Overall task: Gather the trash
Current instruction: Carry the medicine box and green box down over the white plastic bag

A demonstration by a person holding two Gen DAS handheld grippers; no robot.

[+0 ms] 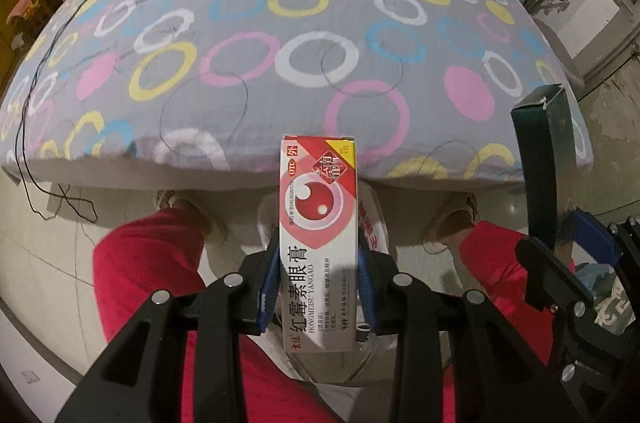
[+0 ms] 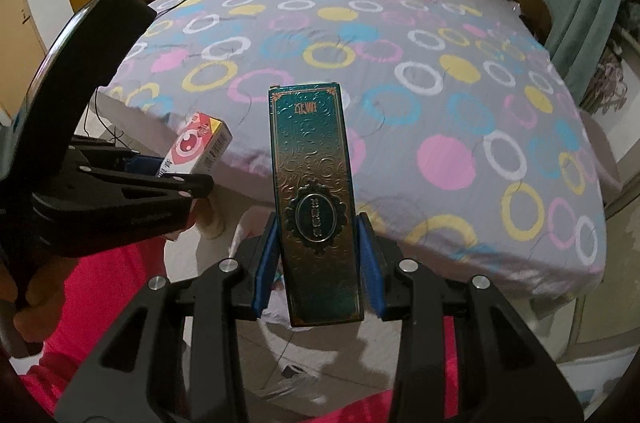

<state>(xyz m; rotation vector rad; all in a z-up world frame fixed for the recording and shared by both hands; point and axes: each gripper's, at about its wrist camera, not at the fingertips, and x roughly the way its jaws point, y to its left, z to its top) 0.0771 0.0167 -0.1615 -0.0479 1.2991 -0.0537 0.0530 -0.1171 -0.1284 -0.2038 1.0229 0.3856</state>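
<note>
While both jaws grip boxes, red ointment box [image 1: 318,243] left, teal box [image 2: 316,207] right, the bed [image 2: 400,83] lies ahead.

My left gripper [image 1: 318,283] clamps a red-and-white ointment box [image 1: 318,223]; my right gripper [image 2: 318,263] clamps a teal-and-gold embossed box [image 2: 314,199], both lengthwise.

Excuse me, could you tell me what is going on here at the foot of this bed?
A person in red trousers stands at the foot of a bed, a handheld gripper in each hand. The left gripper has its jaws shut on a red and white medicine box. The right gripper is clamped on a long teal and gold box. Both boxes are off the bed, above the floor.
</note>
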